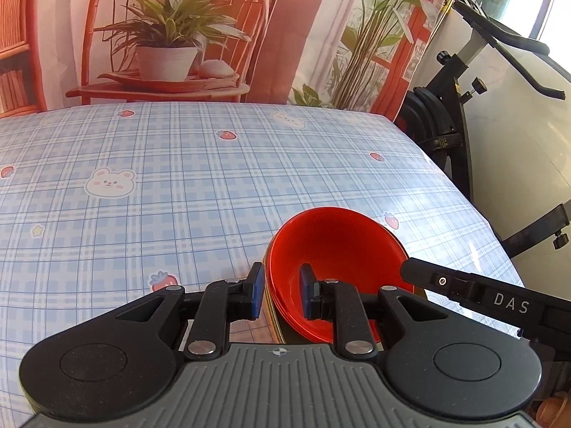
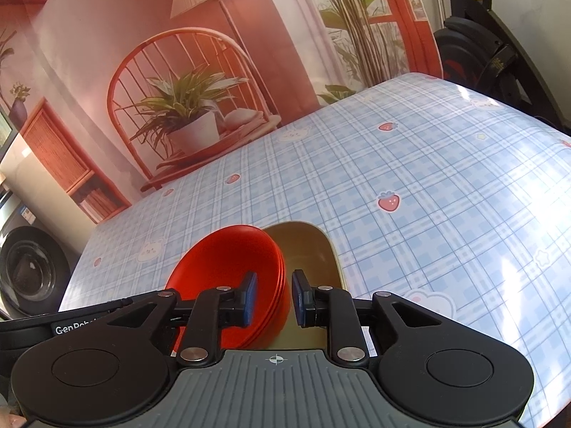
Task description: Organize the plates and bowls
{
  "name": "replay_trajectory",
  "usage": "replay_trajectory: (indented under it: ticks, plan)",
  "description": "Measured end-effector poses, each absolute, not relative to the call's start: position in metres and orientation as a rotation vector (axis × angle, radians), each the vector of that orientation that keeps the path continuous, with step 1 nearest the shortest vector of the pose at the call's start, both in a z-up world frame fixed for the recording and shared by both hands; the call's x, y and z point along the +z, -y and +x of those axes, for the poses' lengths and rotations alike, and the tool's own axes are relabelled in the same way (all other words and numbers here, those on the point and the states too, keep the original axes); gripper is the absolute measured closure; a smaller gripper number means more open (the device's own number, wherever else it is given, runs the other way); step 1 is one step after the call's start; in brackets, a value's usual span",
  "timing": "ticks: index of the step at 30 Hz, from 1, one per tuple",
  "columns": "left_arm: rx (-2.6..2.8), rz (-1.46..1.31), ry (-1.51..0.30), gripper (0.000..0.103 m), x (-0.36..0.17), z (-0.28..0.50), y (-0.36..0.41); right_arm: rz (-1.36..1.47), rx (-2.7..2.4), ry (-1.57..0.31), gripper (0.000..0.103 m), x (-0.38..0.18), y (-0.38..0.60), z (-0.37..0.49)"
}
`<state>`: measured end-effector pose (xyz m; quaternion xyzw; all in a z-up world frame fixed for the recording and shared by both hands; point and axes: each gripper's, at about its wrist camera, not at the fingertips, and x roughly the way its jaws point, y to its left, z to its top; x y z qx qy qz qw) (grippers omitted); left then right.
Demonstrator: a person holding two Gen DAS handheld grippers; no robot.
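Observation:
A stack of red bowls (image 1: 332, 249) sits on gold plates (image 1: 273, 312) near the table's front edge; the bowls also show in the right wrist view (image 2: 232, 260), with a gold plate (image 2: 307, 246) under and beside them. My left gripper (image 1: 280, 290) straddles the left rim of the bowls, jaws partly open with a gap on each side of the rim. My right gripper (image 2: 274, 294) straddles the right rim of the bowls, jaws likewise partly open. The right gripper's body (image 1: 492, 299) shows at the right of the left wrist view.
The table (image 1: 178, 185) wears a blue plaid cloth with bear and strawberry prints. A printed backdrop (image 1: 214, 35) hangs behind it. An exercise bike (image 1: 464, 82) stands off the right edge. A washing machine (image 2: 28, 271) is at the left.

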<state>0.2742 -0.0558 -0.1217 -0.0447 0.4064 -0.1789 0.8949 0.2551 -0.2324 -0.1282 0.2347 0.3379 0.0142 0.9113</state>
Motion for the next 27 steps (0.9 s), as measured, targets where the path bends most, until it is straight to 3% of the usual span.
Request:
replay_trajectory:
  ticks: [2,7,14,20,22,27]
  plan:
    - [-0.359,-0.089,-0.823,0.063,-0.116,0.270,0.053,0.473,0.024,-0.681,0.078,-0.123,0.234,0.251]
    - [-0.324,-0.074,-0.760,0.054,-0.099,0.256,0.047,0.415,0.005,-0.626,0.069,-0.104,0.237,0.240]
    - [-0.257,-0.064,-0.641,0.030,-0.065,0.226,0.037,0.305,0.009,-0.551,0.049,-0.073,0.235,0.221]
    - [-0.250,-0.045,-0.548,0.017,-0.037,0.192,0.029,0.278,0.050,-0.485,0.020,-0.044,0.231,0.195]
    - [-0.251,-0.031,-0.523,0.015,-0.028,0.180,0.029,0.275,0.061,-0.465,0.005,-0.035,0.229,0.186]
    - [-0.227,0.042,-0.473,0.010,-0.005,0.148,0.031,0.240,0.062,-0.408,0.000,-0.008,0.223,0.156]
